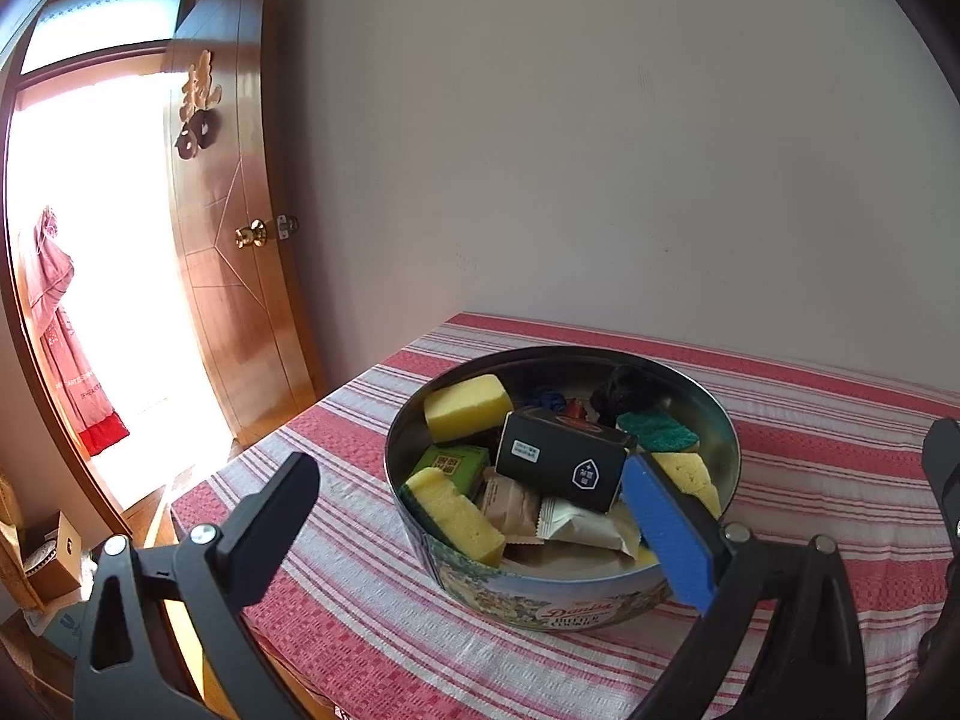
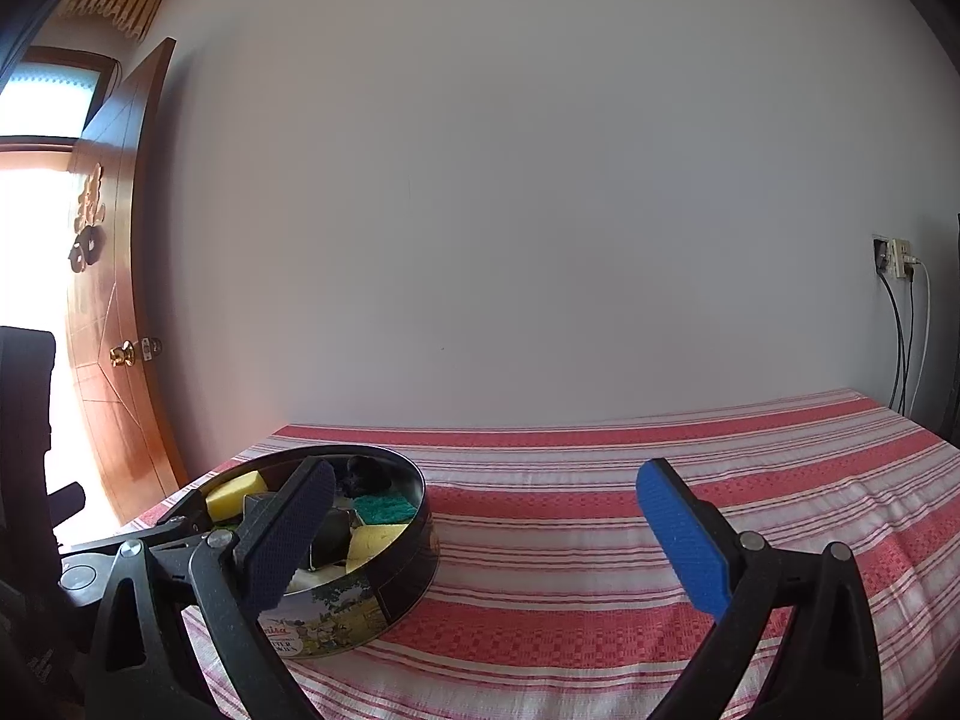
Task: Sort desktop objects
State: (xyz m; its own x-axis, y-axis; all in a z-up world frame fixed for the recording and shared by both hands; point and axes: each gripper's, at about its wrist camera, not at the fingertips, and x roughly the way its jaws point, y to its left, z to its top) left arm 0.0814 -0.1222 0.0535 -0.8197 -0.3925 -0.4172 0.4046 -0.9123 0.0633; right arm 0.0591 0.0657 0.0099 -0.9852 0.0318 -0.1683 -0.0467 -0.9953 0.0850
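Note:
A round cookie tin [image 1: 540, 603] stands on the striped tablecloth near the table's left corner. Inside lie yellow sponges [image 1: 465, 408], a black box [image 1: 561, 459], a green box [image 1: 453, 465], wrapped snack packets [image 1: 579, 525], a teal scouring pad [image 1: 657, 429] and a dark bundle [image 1: 624, 390]. My left gripper [image 1: 468, 471] is open and empty, its fingers on either side of the tin's near half. My right gripper [image 2: 486, 480] is open and empty over bare cloth to the right of the tin [image 2: 360, 597]; its left finger [image 2: 288, 534] overlaps the tin in view.
The red and white striped tablecloth [image 2: 600, 570] runs up to a plain wall. An open wooden door [image 1: 234, 276] and a bright doorway are to the left. A wall socket with cables [image 2: 897, 258] is at the far right.

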